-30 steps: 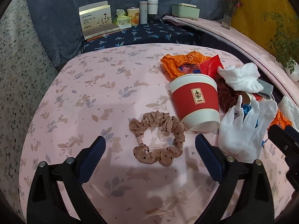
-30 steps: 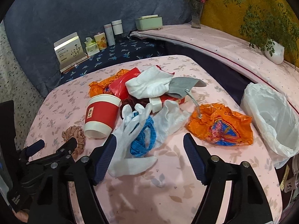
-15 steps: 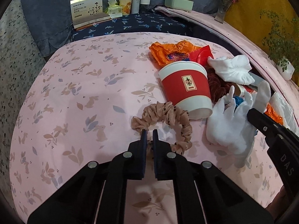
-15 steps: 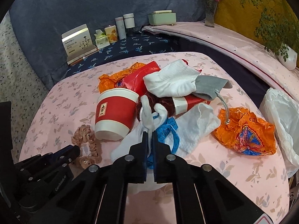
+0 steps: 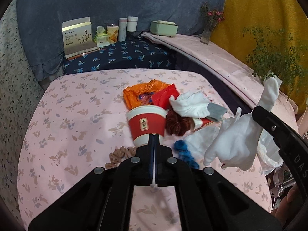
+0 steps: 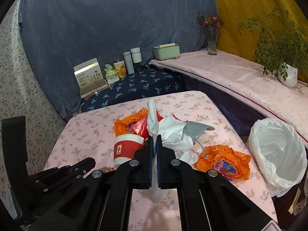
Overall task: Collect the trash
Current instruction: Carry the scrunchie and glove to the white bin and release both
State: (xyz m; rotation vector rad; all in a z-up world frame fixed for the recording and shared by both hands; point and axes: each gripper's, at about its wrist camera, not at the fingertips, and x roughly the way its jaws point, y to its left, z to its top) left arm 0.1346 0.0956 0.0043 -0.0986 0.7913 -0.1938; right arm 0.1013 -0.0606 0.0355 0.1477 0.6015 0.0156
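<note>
White glove [image 6: 153, 115] is clamped in the closed right claw [image 6: 155, 140], lifted above the tabletop [image 6: 92, 130]. The lined bin [image 6: 277, 150] to its right should be reached next. The left claw [image 5: 154, 140] is shut; something thin and white shows between its fingers, unidentifiable.

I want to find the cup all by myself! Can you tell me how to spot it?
Look at the pink table with the little leaf print, then at the messy pile in its middle. At the pile's left edge lies a paper cup on its side, just beyond the left gripper. It is the only thing with a red band, white rims and a small label.
</note>
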